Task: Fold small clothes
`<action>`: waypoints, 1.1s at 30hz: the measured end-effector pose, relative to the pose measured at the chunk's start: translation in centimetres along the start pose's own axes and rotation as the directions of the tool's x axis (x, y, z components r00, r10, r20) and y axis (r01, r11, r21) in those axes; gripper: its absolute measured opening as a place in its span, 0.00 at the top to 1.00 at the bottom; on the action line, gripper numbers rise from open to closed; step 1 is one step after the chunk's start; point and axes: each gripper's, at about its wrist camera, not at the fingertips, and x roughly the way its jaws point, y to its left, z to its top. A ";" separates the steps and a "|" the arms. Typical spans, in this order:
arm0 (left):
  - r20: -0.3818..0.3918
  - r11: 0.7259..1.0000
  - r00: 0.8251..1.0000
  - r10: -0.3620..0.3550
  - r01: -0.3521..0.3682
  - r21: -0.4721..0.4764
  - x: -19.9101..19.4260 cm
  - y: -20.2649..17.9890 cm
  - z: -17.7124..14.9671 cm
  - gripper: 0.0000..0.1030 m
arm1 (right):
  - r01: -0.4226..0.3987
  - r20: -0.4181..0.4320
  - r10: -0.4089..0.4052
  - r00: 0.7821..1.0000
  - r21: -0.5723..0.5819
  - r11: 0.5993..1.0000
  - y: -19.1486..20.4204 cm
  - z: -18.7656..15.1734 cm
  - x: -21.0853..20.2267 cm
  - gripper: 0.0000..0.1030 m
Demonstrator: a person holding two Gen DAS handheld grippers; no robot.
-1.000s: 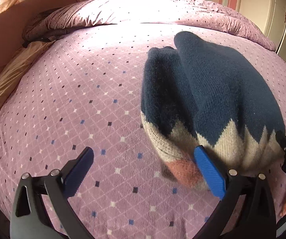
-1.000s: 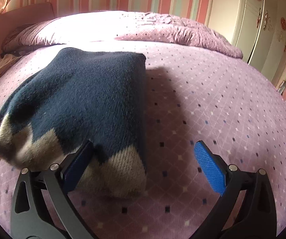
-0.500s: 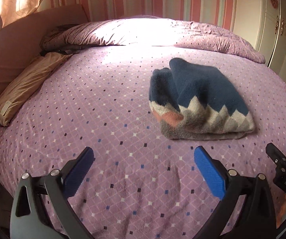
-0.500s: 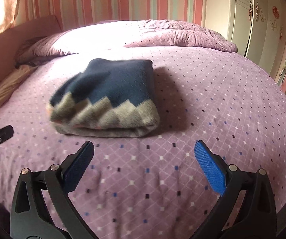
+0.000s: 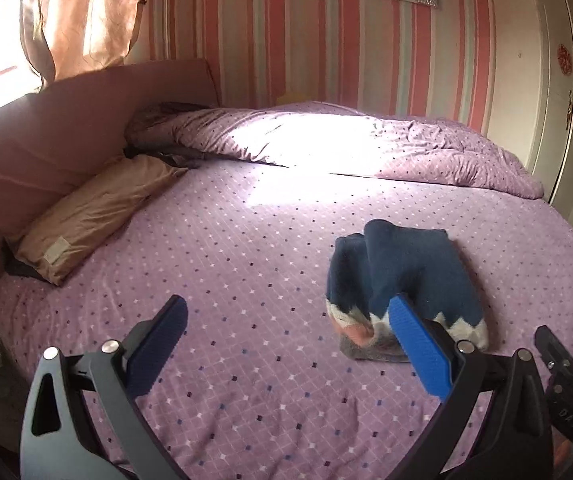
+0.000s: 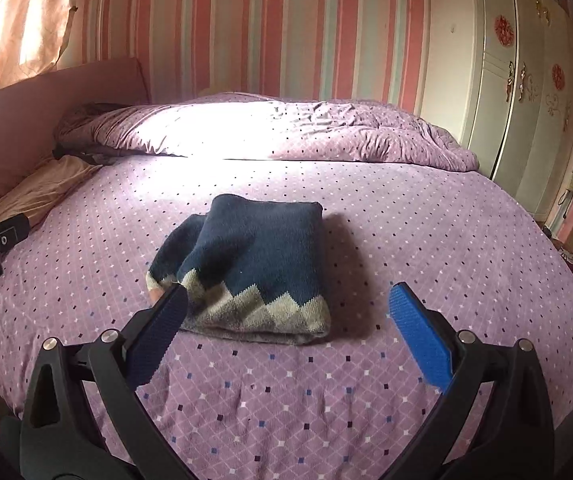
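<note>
I see the folded sweater lying flat on the bed, about in the middle, with its zigzag hem on the near side. My left claw is wide open and holds nothing; it hangs over the bed, left of the sweater, and its right finger covers part of the hem in the left view. My right claw is also wide open and empty, just near of the sweater, not touching it. Far on the bed lies a bunched duvet. A tan pillow lies at the far left, against the headboard. A wardrobe stands at the right, well apart. Nothing lies between the claws and the sweater.
</note>
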 end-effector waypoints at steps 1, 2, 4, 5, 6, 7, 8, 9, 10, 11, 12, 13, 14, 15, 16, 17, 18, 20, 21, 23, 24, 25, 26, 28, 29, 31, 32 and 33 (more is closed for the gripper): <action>-0.013 0.999 1.000 -0.028 0.028 -0.028 0.0 0.4 0.3 0.02 | 0.001 0.000 -0.001 1.000 0.001 1.000 0.0 0.2 -0.1 0.03; -0.023 0.998 0.999 -0.048 0.047 -0.047 0.0 0.6 0.5 0.02 | 0.006 -0.005 -0.006 1.000 0.002 1.000 -0.1 0.4 -0.2 0.03; -0.042 0.998 0.998 -0.047 0.045 -0.044 0.3 0.7 0.8 0.02 | 0.023 -0.024 -0.023 0.999 0.003 1.000 -0.2 0.8 -0.1 0.03; -0.050 0.999 0.998 -0.034 0.032 -0.027 0.5 0.6 0.8 0.02 | 0.029 -0.033 -0.029 0.999 0.005 1.000 -0.3 0.8 -0.1 0.03; -0.058 1.000 0.998 -0.020 0.020 -0.005 0.7 0.4 0.8 0.02 | 0.033 -0.044 -0.033 0.998 0.009 0.999 -0.4 0.9 -0.1 0.03; -0.067 1.000 0.998 -0.014 0.015 0.016 1.0 0.3 0.7 0.02 | 0.038 -0.057 -0.037 0.998 0.015 0.999 -0.5 1.0 -0.1 0.03; -0.079 0.999 0.997 -0.014 0.017 0.035 1.2 0.3 0.6 0.02 | 0.039 -0.068 -0.038 0.997 0.023 0.999 -0.7 1.0 0.0 0.03; -0.090 0.999 0.996 -0.017 0.022 0.048 1.3 0.2 0.5 0.02 | 0.032 -0.079 -0.029 0.996 0.031 0.999 -0.8 0.9 0.0 0.03; -0.098 0.998 0.995 -0.018 0.024 0.060 1.5 0.0 0.4 0.02 | 0.022 -0.092 -0.018 0.996 0.037 0.999 -0.9 0.9 0.0 0.03; -0.101 0.997 0.995 -0.018 0.025 0.071 1.4 -0.1 0.3 0.02 | 0.021 -0.103 -0.018 0.994 0.035 0.999 -0.9 0.8 0.1 0.03; -0.101 0.996 0.995 -0.017 0.026 0.083 1.4 -0.4 0.0 0.02 | 0.024 -0.111 -0.021 0.994 0.030 0.999 -0.8 0.8 0.1 0.03; -0.101 0.995 0.995 -0.017 0.027 0.097 1.3 -0.5 -0.1 0.02 | 0.026 -0.113 -0.023 0.993 0.026 0.999 -0.9 0.8 -0.1 0.03; -0.101 0.994 0.995 -0.015 0.026 0.108 1.2 -0.7 -0.2 0.02 | 0.029 -0.115 -0.026 0.993 0.025 0.999 -0.9 0.9 -0.1 0.03; -0.101 0.993 0.995 -0.016 0.028 0.119 1.2 -0.9 -0.2 0.02 | 0.031 -0.117 -0.027 0.993 0.028 0.999 -1.0 1.1 -0.2 0.03; -0.102 0.991 0.995 -0.019 0.033 0.132 1.2 -1.1 -0.2 0.02 | 0.030 -0.116 -0.026 0.993 0.035 0.999 -1.1 1.3 -0.4 0.03; -0.102 0.988 0.994 -0.024 0.039 0.146 1.2 -1.3 -0.2 0.02 | 0.026 -0.110 -0.021 0.994 0.047 0.999 -1.3 1.5 -0.5 0.03; -0.105 0.986 0.994 -0.038 0.055 0.159 1.3 -1.5 -0.2 0.02 | 0.025 -0.106 -0.019 0.994 0.055 0.998 -1.4 1.8 -0.6 0.03; -0.112 0.978 0.990 -0.085 0.104 0.180 1.4 -1.8 0.0 0.02 | 0.020 -0.096 -0.014 0.995 0.064 0.998 -1.6 2.3 -0.7 0.03; -0.109 0.974 0.989 -0.104 0.124 0.188 1.3 -1.9 0.2 0.02 | 0.024 -0.089 -0.018 0.996 0.065 0.998 -1.6 2.5 -0.8 0.03; -0.088 0.971 0.989 -0.119 0.134 0.199 1.1 -2.1 0.5 0.02 | 0.026 -0.080 -0.021 0.997 0.066 0.997 -1.6 2.8 -0.8 0.03; -0.078 0.970 0.990 -0.113 0.127 0.205 1.0 -2.3 0.6 0.02 | 0.024 -0.079 -0.019 0.997 0.069 0.997 -1.7 3.0 -0.7 0.03; -0.067 0.971 0.993 -0.101 0.113 0.210 0.9 -2.4 0.7 0.02 | 0.025 -0.076 -0.020 0.997 0.072 0.997 -1.7 3.1 -0.6 0.03; -0.056 0.971 0.995 -0.085 0.095 0.218 0.8 -2.6 0.9 0.02 | 0.026 -0.071 -0.020 0.997 0.074 0.997 -1.7 3.1 -0.6 0.03; -0.028 0.971 0.998 -0.053 0.058 0.232 0.6 -2.9 1.1 0.02 | 0.031 -0.061 -0.026 0.998 0.073 0.997 -1.7 3.2 -0.5 0.03; -0.014 0.971 0.999 -0.041 0.044 0.234 0.5 -3.1 1.1 0.02 | 0.033 -0.059 -0.029 0.998 0.070 0.997 -1.7 3.3 -0.4 0.03; -0.004 0.973 0.999 -0.036 0.036 0.230 0.5 -3.2 1.2 0.02 | 0.031 -0.054 -0.028 0.998 0.063 0.998 -1.6 3.3 -0.3 0.03; -0.007 0.974 0.999 -0.040 0.040 0.224 0.6 -3.2 1.2 0.02 | 0.034 -0.050 -0.031 0.998 0.061 0.998 -1.5 3.4 -0.3 0.03; -0.010 0.975 0.999 -0.044 0.045 0.217 0.7 -3.1 1.3 0.02 | 0.034 -0.048 -0.031 0.998 0.059 0.998 -1.5 3.4 -0.2 0.03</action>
